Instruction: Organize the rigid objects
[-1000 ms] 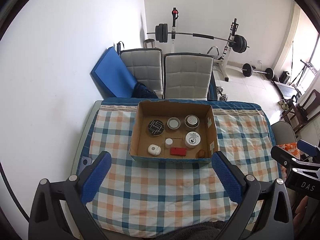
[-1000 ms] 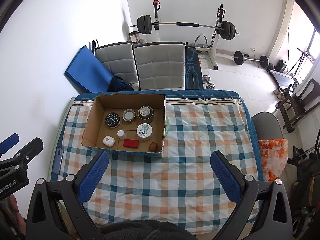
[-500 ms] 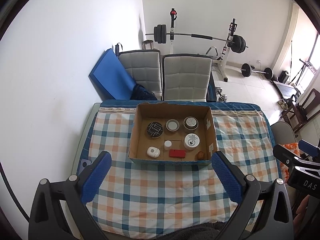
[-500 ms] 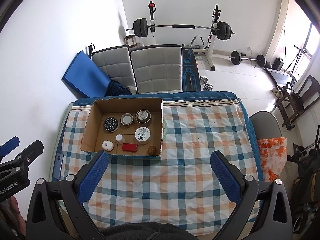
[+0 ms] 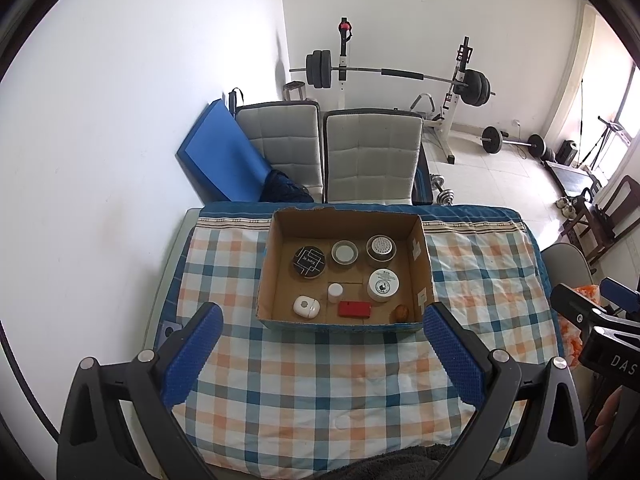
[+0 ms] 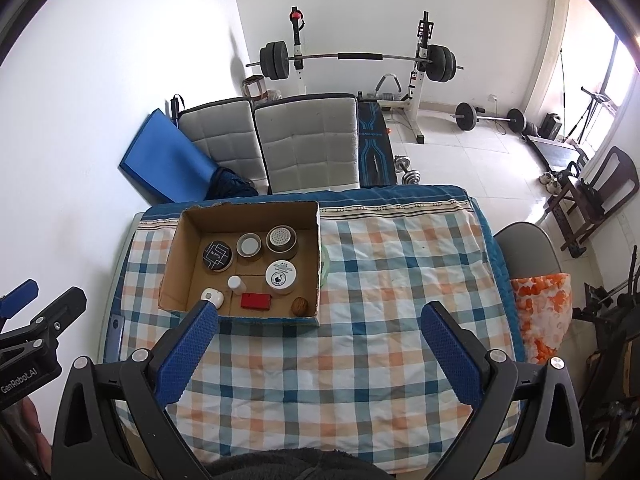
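Both the left tongs [image 5: 322,338] and right tongs [image 6: 320,336] hang spread apart and empty above the checked tabletop [image 5: 320,380], likely held back to survey. At twelve o'clock from the left pair sits the cardboard box [image 5: 420,264], its small rigid things in two loose rows: round tins behind, a red block [image 5: 353,309] and perhaps a walnut [image 6: 300,305] in front.

Both wrist cams high, well back, tilted down at tabletop [image 5: 320,380]; shared: cardboard box [image 5: 276,264] [image 6: 176,264], frame centre vs centre-left.
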The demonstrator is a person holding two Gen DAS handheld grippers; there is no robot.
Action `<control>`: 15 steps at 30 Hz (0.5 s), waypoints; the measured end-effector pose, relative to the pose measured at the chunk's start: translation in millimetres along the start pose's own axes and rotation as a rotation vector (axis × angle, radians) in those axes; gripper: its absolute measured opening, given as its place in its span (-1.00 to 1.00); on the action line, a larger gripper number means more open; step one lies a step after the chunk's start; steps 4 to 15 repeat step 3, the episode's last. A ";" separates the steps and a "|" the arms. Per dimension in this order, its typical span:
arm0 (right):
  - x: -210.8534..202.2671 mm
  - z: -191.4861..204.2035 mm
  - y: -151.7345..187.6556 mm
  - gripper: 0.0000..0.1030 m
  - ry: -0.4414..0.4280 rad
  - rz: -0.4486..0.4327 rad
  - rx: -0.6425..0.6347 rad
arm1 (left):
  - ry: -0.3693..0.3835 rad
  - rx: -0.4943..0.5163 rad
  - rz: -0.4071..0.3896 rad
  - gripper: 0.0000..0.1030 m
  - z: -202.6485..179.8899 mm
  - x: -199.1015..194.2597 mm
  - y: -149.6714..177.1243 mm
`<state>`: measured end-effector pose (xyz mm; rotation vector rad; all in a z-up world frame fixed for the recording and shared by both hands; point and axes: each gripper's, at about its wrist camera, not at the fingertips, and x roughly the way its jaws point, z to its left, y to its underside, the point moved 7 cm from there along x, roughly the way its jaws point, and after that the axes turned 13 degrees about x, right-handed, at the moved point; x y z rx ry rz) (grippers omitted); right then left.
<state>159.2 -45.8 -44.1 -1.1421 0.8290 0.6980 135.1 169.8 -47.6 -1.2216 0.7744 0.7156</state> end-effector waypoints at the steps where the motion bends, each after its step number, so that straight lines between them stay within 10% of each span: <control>1: 0.2 0.2 -0.1 1.00 -0.001 0.001 0.001 | 0.002 0.003 -0.001 1.00 0.1 1.0 -2.3; 15: 0.0 -0.1 0.0 1.00 0.001 0.001 0.000 | 0.003 0.003 0.000 1.00 -0.3 0.9 -2.4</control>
